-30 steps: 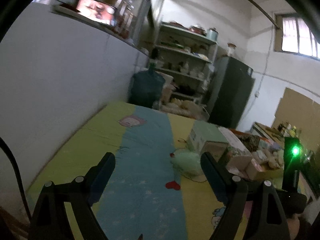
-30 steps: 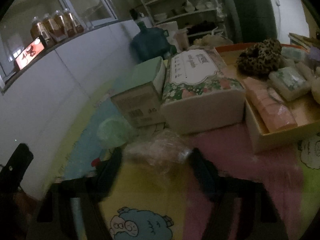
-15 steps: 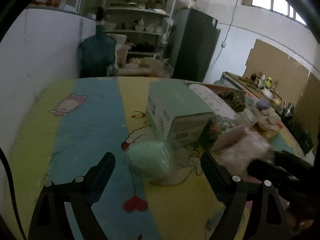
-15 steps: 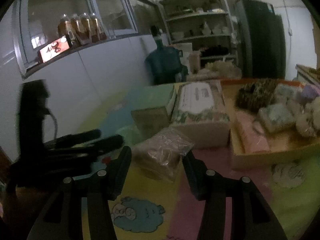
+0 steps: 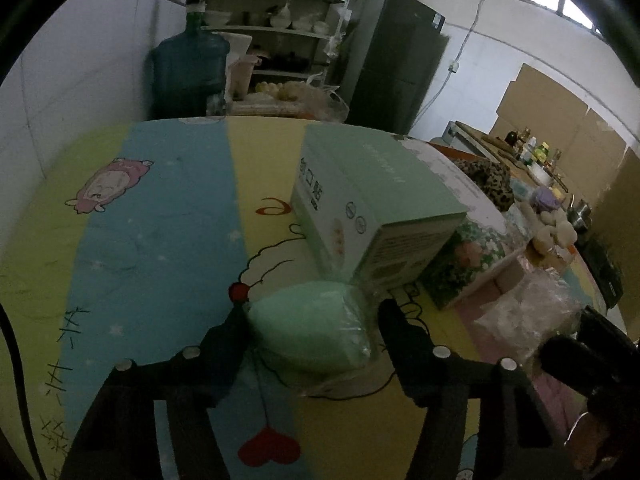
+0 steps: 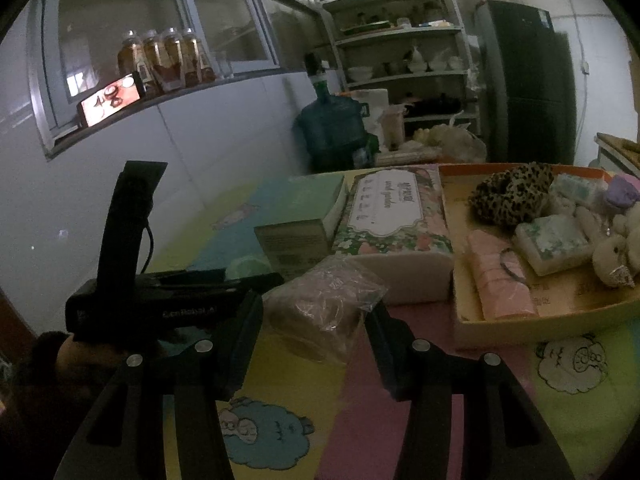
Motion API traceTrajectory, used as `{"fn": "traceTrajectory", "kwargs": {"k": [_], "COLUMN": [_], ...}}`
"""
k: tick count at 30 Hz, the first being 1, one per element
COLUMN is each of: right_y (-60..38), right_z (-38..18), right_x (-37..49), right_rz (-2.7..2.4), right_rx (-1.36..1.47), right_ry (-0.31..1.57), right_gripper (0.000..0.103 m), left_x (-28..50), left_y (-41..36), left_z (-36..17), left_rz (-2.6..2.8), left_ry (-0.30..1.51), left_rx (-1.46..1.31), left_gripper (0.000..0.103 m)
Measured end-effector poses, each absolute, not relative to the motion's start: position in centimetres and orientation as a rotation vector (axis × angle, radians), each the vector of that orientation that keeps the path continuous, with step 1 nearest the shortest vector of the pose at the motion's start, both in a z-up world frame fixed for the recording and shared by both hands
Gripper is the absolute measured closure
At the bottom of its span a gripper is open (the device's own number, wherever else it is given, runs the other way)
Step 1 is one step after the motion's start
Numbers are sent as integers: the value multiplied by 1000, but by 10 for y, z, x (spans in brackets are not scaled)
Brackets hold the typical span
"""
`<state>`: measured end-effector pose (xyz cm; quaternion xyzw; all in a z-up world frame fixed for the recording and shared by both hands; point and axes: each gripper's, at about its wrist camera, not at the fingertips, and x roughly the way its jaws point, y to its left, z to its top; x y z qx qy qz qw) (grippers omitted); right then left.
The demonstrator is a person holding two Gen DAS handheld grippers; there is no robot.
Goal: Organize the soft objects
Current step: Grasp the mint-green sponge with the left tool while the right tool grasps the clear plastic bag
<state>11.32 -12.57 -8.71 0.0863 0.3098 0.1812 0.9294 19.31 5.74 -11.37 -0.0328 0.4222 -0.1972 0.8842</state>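
Observation:
A green soft pack in clear wrap [image 5: 312, 332] lies on the colourful mat, between the fingers of my left gripper [image 5: 312, 328], which is open around it. A pinkish soft pack in crinkled clear plastic [image 6: 324, 312] is held between the fingers of my right gripper [image 6: 316, 320], lifted a little above the mat; it also shows in the left wrist view [image 5: 524, 320]. An orange tray [image 6: 540, 324] at the right holds several soft items: a leopard-print piece [image 6: 508, 196], a pink roll [image 6: 500, 280], tissue packs and plush toys.
A green box [image 5: 372, 204] and a floral tissue box [image 6: 392, 220] stand side by side mid-table, just beyond both packs. My left gripper shows in the right wrist view [image 6: 224, 280]. A wall runs along the table's left. A water jug [image 5: 188, 68], shelves and a fridge stand behind.
My left gripper moved forward and down to straddle the green pack. My right gripper closed on the plastic-wrapped pack and raised it.

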Motion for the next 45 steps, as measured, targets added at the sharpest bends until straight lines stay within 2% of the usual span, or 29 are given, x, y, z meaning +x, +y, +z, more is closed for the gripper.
{"fn": "traceTrajectory", "kwargs": {"k": [5,17,29,45], "right_y": [-125,-108,-94,-143], "right_z": [-90,-90,-63,-41], "right_x": [117,110,81,52], "right_rz": [379,436,482,429], "right_rx": [182,170,127,172], "right_ry": [644,639,563,452], "right_gripper": [49,49,49,49], "left_x": [182,106,39,27], "left_y": [68,101,118,67], "left_z": [-110,-86,-49,-28], "left_rz": [-400,-287,-139,-118], "left_ry": [848,728,553,449], "left_rx": [-110,-130,-186,-206], "left_gripper": [46,46,46,46]}}
